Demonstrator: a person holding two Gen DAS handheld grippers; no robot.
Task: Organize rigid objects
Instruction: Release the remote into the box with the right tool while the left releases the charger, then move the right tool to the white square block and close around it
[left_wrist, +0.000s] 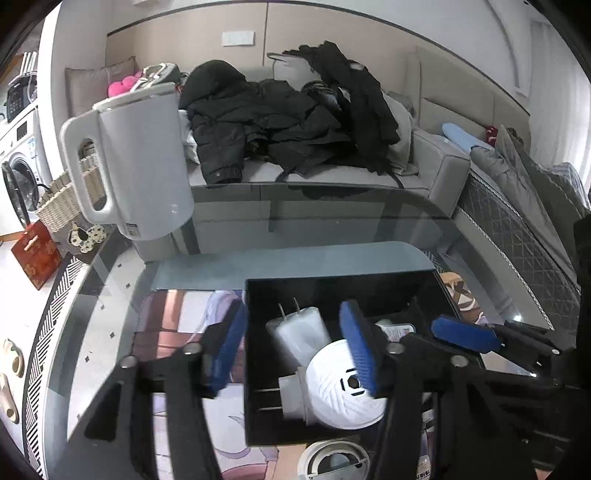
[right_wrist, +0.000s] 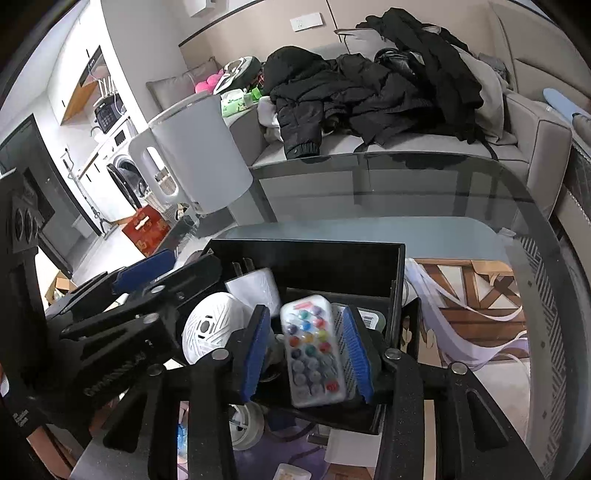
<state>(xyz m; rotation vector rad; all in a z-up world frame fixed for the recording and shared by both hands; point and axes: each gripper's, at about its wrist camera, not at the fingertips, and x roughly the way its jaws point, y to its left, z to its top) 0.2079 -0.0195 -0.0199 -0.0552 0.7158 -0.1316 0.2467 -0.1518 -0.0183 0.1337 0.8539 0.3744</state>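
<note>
1. Over the black box (right_wrist: 306, 254) on the glass desk (right_wrist: 424, 195), your right gripper (right_wrist: 308, 350) hangs with a white remote (right_wrist: 314, 354) between its blue pads (right_wrist: 255, 350); whether the jaws grip it or only bracket it, you cannot tell.
2. Your left gripper (left_wrist: 295, 347) straddles the box's left wall, jaws wide and holding nothing, one pad outside, the other over the round white plug-in device (left_wrist: 340, 387).
3. A white plug adapter (left_wrist: 299, 332) lies inside the box near its back wall, prongs pointing away from you.
4. Behind the box the desk is bare glass up to its curved far edge; a white kettle (left_wrist: 140, 162) stands at the far left corner.
5. A label on the kettle's base and the print on the remote's coloured buttons are too small to read.
</note>
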